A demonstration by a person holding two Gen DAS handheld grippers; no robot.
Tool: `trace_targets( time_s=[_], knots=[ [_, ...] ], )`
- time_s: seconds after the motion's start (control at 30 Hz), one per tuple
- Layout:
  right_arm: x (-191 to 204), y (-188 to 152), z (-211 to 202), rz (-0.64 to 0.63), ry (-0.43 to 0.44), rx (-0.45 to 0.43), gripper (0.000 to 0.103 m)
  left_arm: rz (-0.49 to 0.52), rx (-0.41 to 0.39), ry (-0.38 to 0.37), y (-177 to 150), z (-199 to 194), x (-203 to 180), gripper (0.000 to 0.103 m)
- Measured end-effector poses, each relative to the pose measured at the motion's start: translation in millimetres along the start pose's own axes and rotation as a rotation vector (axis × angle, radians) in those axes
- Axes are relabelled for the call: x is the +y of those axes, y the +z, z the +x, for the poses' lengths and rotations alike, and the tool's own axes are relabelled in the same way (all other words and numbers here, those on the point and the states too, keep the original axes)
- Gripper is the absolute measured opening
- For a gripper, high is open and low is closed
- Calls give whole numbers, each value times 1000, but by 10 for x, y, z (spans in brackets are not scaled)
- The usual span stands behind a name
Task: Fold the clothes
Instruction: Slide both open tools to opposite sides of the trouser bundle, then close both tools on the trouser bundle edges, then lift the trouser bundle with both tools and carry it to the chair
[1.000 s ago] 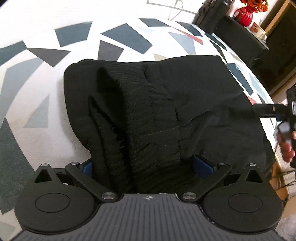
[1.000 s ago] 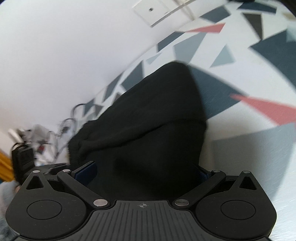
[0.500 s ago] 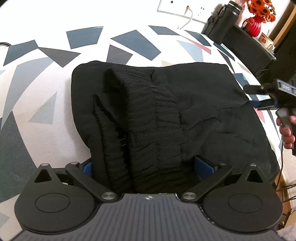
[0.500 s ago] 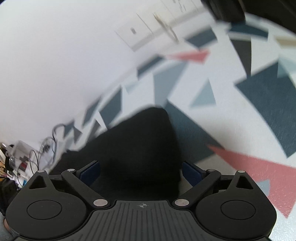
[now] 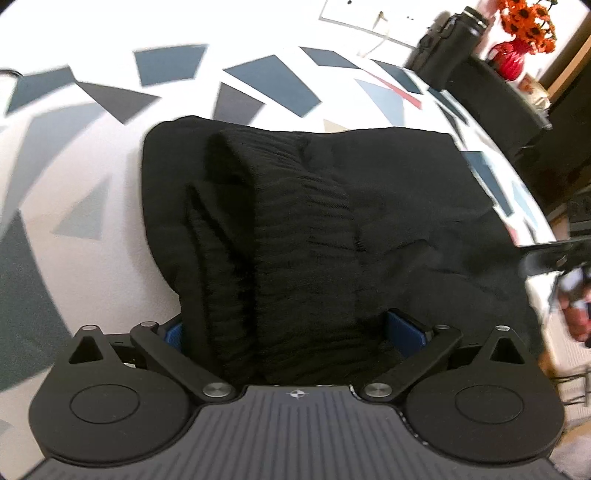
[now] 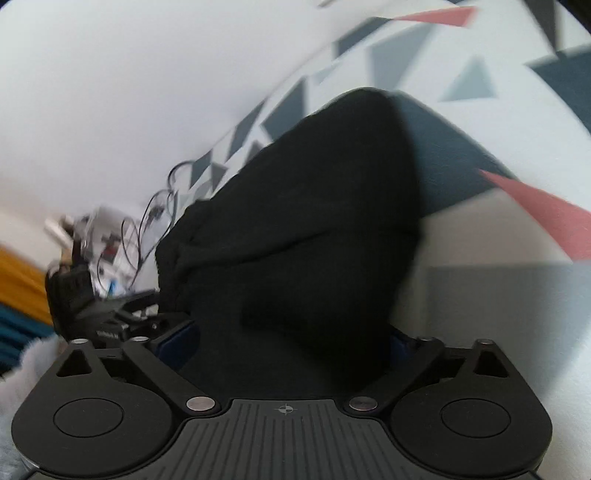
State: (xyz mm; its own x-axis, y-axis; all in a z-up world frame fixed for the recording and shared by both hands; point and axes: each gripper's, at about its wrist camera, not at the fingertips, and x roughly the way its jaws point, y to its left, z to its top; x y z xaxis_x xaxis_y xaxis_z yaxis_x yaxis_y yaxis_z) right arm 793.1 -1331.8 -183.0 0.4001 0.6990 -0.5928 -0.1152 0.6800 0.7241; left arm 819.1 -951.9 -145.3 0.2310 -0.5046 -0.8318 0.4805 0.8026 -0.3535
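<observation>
**Knitwear bunched in both grippers over the patterned cloth**

Left wrist view first. The black garment [image 5: 332, 229] lies spread on the surface with grey, blue and red shards [image 5: 55, 173], and its ribbed band runs straight back into the left gripper [image 5: 284, 328]. The blue pads [image 5: 404, 326] stand wide apart with thick folds filling the gap between them; whether they actually press on the cloth I cannot tell. It looks soft, limp and fairly thick, light enough to lift but sure to sag and drag. The ribbed hem seems the sensible place to hold, being the firmest edge. At the right edge the other tool and the person's hand [image 5: 576, 314] show, blurred. A red vase of orange flowers [image 5: 511, 59] and a dark bottle [image 5: 458, 33] stand well behind.

Right wrist view. Here the garment [image 6: 303, 229] rises in a dark hump directly ahead of the right gripper [image 6: 291, 339], cloth filling the space between its spread pads; clamped or merely resting, I cannot say. This view alone shows tangled cables [image 6: 155, 221] beside the far end, and a white fluffy edge [image 6: 22, 365] at lower left. It hides the ribbing entirely.
</observation>
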Motion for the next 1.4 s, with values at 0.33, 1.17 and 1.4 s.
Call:
trace_targets(
  time_s=[0.33, 1.17, 1.4],
  knots=[
    [200, 73, 218, -57, -60, -12, 49, -75, -57, 14, -149, -59, -88, 80],
    [1692, -122, 256, -373, -53, -20, 20, -404, -396, 191, -1300, -1056, -80, 33],
    [1313, 150, 301, -352, -81, 57, 19, -413, -309, 288, -1238, -811, -76, 91]
  ],
)
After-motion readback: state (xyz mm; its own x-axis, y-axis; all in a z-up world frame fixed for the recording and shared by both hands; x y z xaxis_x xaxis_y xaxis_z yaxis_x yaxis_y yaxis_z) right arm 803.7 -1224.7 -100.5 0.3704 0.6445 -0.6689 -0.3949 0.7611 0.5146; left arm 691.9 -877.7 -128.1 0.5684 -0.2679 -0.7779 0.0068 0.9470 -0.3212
